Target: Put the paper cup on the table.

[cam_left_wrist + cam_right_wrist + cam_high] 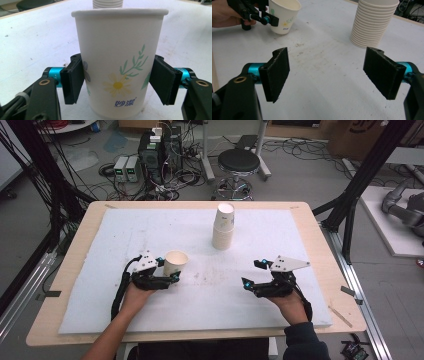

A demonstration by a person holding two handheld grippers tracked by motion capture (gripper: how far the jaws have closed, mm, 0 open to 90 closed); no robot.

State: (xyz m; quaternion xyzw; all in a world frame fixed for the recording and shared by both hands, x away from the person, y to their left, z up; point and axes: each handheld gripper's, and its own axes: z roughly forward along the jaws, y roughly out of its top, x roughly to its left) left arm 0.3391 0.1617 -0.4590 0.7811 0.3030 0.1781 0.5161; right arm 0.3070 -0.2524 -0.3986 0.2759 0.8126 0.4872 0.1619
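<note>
paper cup [120,67] — left tongs [117,82] level, seemingly clamping

Wooden table [75,270], white mat [125,230] on top, bearing cup [175,263], cup stack [223,227].

Single cups: one white paper cup with a daisy and green leaf print [175,263], upright on the bench
Cup stacks: one tall stack of nested white paper cups [223,226]; its cups are too close-packed to count exactly
Benches: one light wooden bench [320,251]
Mats: one white mat [125,227] on the bench
Claws: two black hand-held claws, left claw [172,268] and right claw [251,272]
Stools: one round black stool [239,162] beyond the bench
</note>
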